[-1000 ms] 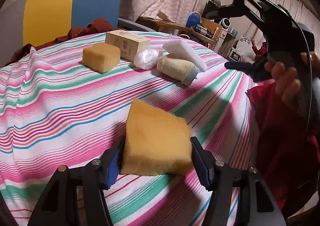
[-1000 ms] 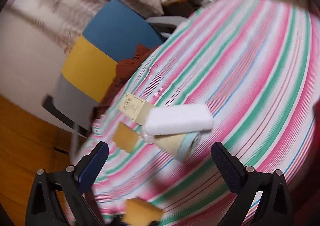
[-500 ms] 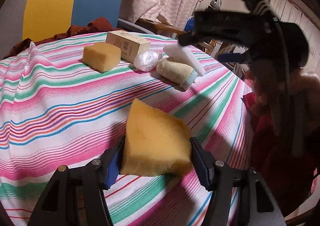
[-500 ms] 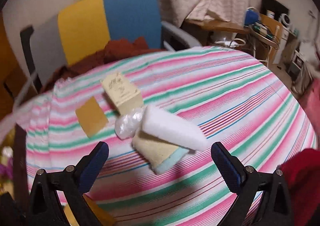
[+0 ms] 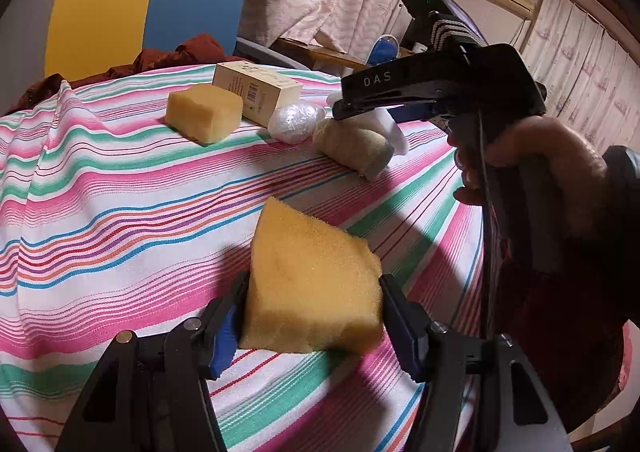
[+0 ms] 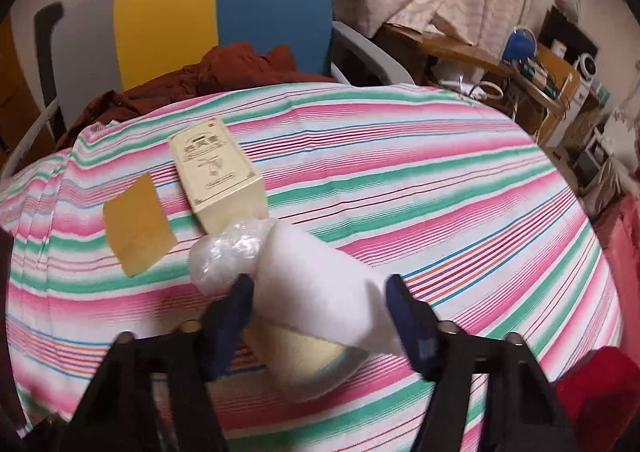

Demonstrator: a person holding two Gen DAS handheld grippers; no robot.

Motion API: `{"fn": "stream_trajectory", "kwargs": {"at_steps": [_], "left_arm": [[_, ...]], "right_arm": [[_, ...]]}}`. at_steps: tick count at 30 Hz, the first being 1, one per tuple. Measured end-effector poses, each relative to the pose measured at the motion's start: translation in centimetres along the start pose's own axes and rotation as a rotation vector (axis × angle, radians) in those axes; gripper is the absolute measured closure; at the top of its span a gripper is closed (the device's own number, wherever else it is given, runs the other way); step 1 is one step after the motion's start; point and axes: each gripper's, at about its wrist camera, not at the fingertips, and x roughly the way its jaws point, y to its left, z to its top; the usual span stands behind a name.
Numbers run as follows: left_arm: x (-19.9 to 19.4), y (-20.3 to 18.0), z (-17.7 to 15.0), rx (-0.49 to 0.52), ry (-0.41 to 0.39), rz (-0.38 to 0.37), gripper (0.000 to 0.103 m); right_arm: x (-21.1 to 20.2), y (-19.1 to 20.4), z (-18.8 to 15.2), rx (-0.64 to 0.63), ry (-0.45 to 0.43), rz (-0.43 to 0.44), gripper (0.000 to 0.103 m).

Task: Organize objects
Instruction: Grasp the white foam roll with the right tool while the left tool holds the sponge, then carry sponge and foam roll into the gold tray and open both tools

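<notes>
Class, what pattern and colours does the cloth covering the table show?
The tablecloth has stripes of pink, green and white with thin blue and red lines, clearest in the right wrist view.

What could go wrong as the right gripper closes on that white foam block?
1. The white foam block rests on the rolled cloth and touches the plastic-wrapped ball; lifting it may roll or drag either one.
2. The right gripper frame is blurred, so the fingers may land off-centre and pinch one corner.
3. The left gripper holds the yellow sponge by compressed sides only; it may slip out if moved quickly.
</notes>
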Motion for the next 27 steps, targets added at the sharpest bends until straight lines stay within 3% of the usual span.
{"fn": "stream_trajectory", "kwargs": {"at_steps": [2,8,14,19,24,27], "left_arm": [[0.0,-0.1,-0.1,0.001,0.0,0.002,0.039],[0.0,-0.3,0.0,0.005,0.0,0.007,0.039],[0.2,-0.3,-0.1,0.011,0.001,0.015,0.039],[0.1,-0.5,0.0,0.021,0.002,0.027,0.039],[0.2,-0.7,0.0,0.03,0.006,0.039,0.039],[0.1,-0.8,0.1,0.032,0.008,0.046,0.041]], "right_arm": [[0.0,-0.1,0.1,0.006,-0.006,0.01,0.054],[-1.8,-1.0,0.5,0.049,-0.087,-0.015,0.073],[-4.7,-5.8,0.5,0.294,-0.197,0.041,0.074],[-6.2,-8.1,-0.1,0.427,-0.268,0.116,0.074],[-6.6,-9.6,-0.8,0.536,-0.303,0.337,0.074],[-6.3,-9.1,-0.7,0.52,-0.294,0.445,0.074]]}}
